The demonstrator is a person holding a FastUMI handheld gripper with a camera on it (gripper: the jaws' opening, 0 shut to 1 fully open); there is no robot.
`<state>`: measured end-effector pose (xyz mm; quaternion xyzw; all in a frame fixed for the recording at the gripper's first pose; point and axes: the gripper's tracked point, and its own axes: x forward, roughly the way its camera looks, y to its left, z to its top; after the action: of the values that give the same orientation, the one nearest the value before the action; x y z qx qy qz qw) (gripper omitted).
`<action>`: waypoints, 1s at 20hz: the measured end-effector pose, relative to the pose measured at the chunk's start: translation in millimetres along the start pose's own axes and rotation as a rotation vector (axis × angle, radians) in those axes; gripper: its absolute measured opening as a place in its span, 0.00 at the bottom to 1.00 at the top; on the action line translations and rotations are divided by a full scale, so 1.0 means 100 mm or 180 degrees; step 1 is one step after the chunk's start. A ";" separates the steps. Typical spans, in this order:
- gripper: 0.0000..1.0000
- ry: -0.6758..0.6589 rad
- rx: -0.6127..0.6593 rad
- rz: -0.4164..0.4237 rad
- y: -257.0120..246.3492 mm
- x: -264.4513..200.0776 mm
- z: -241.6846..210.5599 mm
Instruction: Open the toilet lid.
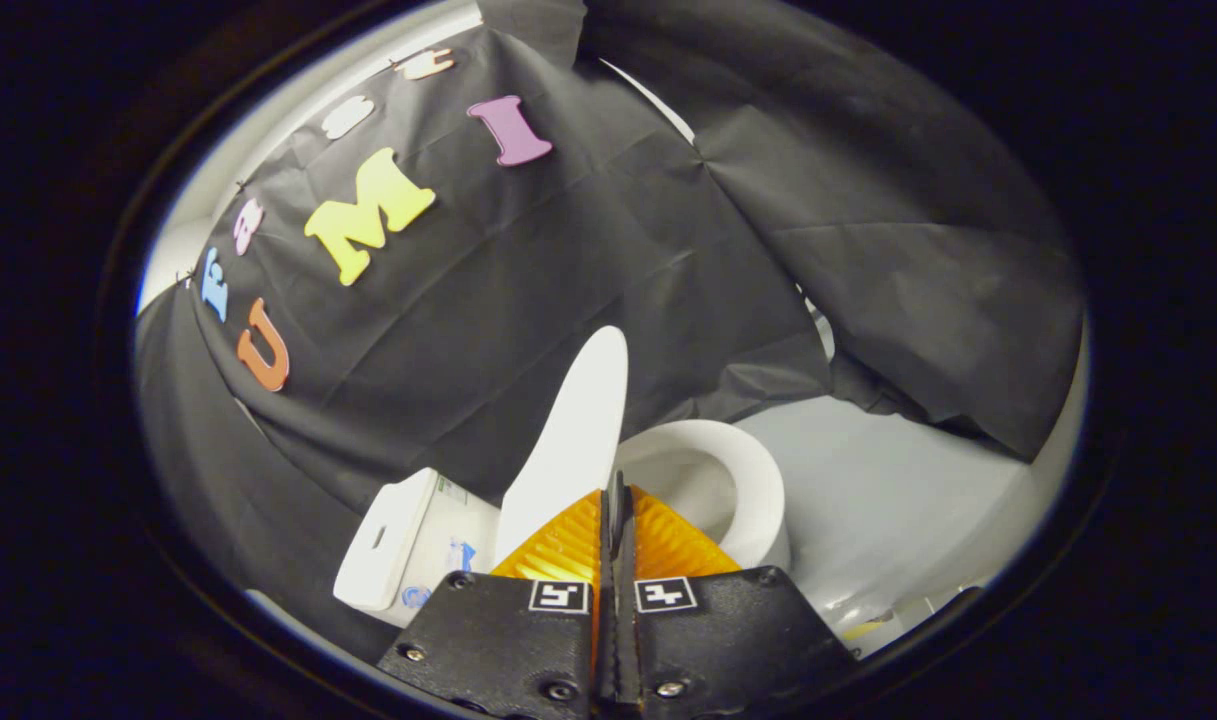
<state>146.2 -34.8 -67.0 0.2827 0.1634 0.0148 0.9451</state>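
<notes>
Your gripper [616, 500] sits at the bottom center of the frame, and its 2 fingers are pressed together with barely a slit between them, nothing caught in that slit. Just ahead of the fingertips, slightly left of center, the lid [578, 440] stands raised and tilted, its rounded end up against the black cloth wall [568, 270]. The lid's lower part is hidden behind your fingers, so you cannot tell whether the tips touch it. To the right of the lid, in the lower center-right of the frame, the white bowl [753, 480] lies uncovered, its rim curving round an open hollow. At lower left, beside the lid's base, you see the white tank [398, 540], with a label on it too small to make out. The pale floor [898, 490] spreads out at lower right beyond the bowl, under the hanging edge of the cloth.
</notes>
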 end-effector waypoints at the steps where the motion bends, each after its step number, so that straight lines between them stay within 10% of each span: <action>1: 0.04 -0.0021 -0.0039 -0.0008 0.03 -0.03 -0.01; 20: 0.04 -0.0323 -0.0681 -0.0099 0.67 -0.34 0.02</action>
<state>119.1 16.7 -19.5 0.1780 0.1173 0.0031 0.9770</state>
